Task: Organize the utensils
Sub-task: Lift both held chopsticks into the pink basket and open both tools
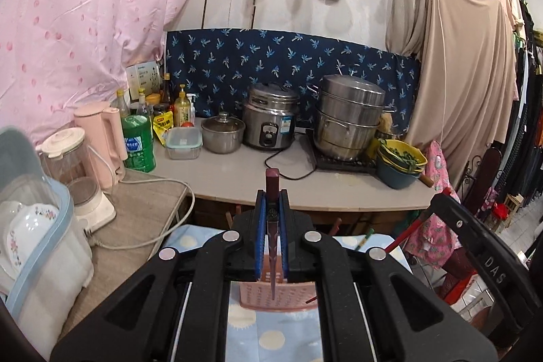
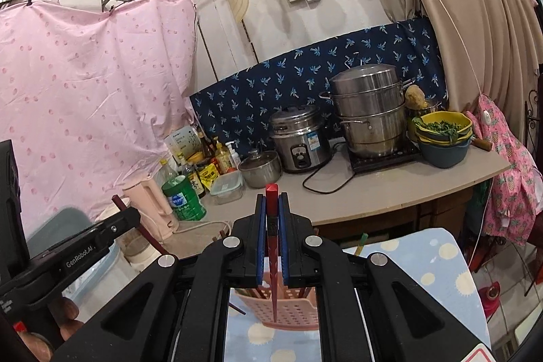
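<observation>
**Both grippers clamped on chopsticks above the pink basket**

Hidden: each gripper body covers most of the pink basket point(image 1: 278, 296) below it; the basket's contents are only partly visible as a few stick ends. The lower tips of both held sticks overlap the basket in view; contact cannot be determined.

Surface: the basket stands on a blue cloth with pale dots point(image 2: 424, 263). Beyond it, the desk point(image 1: 339, 189) carries a rice cooker point(image 1: 269, 121) and a stacked steamer pot point(image 1: 349, 116).

The left gripper point(image 1: 272, 216) pinches a dark maroon chopstick point(image 1: 272, 246). The right gripper point(image 2: 272, 219) pinches a red chopstick point(image 2: 272, 256).
</observation>
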Motion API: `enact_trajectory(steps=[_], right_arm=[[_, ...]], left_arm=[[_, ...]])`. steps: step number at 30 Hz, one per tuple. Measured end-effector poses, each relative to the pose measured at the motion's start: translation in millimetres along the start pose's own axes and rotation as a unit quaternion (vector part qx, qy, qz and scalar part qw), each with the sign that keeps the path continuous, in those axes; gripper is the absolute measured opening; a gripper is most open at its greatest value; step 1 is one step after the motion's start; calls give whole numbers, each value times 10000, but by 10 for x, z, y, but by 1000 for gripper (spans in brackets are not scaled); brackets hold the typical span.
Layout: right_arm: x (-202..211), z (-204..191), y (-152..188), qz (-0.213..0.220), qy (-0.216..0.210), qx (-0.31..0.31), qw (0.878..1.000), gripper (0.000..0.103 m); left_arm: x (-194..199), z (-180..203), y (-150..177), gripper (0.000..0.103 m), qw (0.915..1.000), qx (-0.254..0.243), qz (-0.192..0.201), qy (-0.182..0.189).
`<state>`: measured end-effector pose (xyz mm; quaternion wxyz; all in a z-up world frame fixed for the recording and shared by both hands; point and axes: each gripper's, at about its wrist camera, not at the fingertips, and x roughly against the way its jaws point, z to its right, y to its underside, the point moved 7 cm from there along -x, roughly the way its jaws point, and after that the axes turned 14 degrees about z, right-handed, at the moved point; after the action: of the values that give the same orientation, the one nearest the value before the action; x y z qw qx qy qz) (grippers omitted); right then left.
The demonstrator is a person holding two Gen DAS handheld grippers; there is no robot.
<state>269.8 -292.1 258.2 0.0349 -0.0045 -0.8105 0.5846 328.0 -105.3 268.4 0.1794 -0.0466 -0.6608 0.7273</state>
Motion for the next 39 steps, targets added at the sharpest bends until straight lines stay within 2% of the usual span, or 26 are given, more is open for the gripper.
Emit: enact_trajectory(steps=[6, 15, 26, 34, 37, 38, 39], right_arm=[[-365, 34, -74, 75, 36, -20, 10000, 7], [-767, 62, 142, -104, 4, 15, 9999, 7], [-1005, 214, 524, -426, 118, 46, 9990, 7], [-1013, 265, 702, -606, 140, 151, 9980, 7], [-995, 288, 745, -649, 145, 112, 9977, 9], [-973, 300, 748, -641, 160, 122, 9977, 11], [-948, 304, 751, -629, 174, 140, 9978, 11]], left_arm=[[-331, -15, -16, 7, 10000, -10, 79, -39], [-668, -80, 121, 7, 9999, 59, -80, -85], [-882, -131, 416, 7, 9994, 91, -331, -77], [-923, -148, 579, 7, 9989, 127, -452, -89], [-908, -163, 641, 9, 9987, 161, -477, -111], [-904, -162, 654, 13, 9986, 144, -491, -116], [-890, -163, 670, 22, 9986, 112, -500, -149]])
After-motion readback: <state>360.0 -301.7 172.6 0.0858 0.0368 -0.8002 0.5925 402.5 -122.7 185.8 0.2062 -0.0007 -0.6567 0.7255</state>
